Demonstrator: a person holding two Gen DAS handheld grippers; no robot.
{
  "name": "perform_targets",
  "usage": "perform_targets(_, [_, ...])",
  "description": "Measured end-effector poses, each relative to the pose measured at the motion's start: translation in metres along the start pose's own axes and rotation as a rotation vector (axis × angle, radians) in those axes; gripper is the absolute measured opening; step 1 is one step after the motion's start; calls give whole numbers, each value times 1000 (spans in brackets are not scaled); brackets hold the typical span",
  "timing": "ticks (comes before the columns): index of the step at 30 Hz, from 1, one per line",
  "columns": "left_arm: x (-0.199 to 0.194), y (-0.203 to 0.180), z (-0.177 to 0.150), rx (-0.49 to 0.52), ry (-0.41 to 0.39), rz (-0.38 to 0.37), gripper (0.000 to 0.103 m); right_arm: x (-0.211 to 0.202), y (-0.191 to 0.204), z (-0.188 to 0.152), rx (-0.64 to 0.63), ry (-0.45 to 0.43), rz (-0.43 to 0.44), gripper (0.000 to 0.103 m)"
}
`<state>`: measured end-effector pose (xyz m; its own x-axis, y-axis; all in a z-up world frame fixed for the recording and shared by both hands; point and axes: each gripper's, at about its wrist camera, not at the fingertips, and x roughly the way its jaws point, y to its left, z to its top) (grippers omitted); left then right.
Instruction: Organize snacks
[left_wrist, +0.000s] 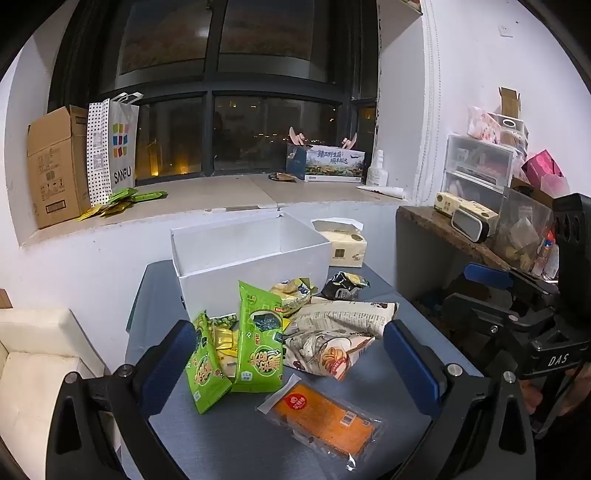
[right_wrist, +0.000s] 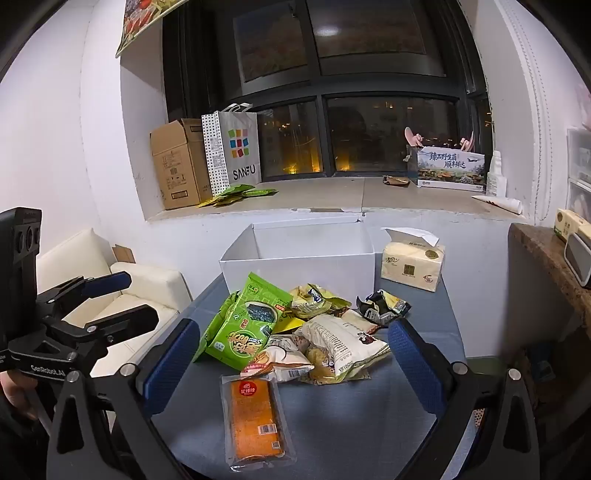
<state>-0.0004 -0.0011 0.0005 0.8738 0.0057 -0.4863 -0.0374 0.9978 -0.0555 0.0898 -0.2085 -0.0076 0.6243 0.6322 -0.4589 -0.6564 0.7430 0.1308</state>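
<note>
A pile of snack packets lies on a grey-blue table (left_wrist: 229, 443) in front of an open white box (left_wrist: 255, 258) (right_wrist: 299, 266). Two green seaweed packs (left_wrist: 258, 343) (right_wrist: 245, 325) lean at the left of the pile. Cream printed bags (left_wrist: 332, 328) (right_wrist: 343, 343) lie in the middle, and a dark crumpled packet (left_wrist: 345, 286) (right_wrist: 384, 306) sits behind them. An orange snack in clear wrap (left_wrist: 325, 417) (right_wrist: 255, 421) lies nearest. My left gripper (left_wrist: 291, 358) and right gripper (right_wrist: 295, 358) both hover wide open over the pile, holding nothing.
A tissue pack (left_wrist: 345, 247) (right_wrist: 412, 264) stands right of the box. The windowsill behind holds a cardboard box (left_wrist: 55, 166), a paper bag (left_wrist: 114, 147) and a printed carton (left_wrist: 332, 162). A cream sofa (right_wrist: 140, 295) is at left, a cluttered side shelf (left_wrist: 480, 236) at right.
</note>
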Motion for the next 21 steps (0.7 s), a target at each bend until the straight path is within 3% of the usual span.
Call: perform_targets(21, [-2, -2, 0, -1, -2, -10, 103, -1, 1, 0, 1, 15, -1, 103])
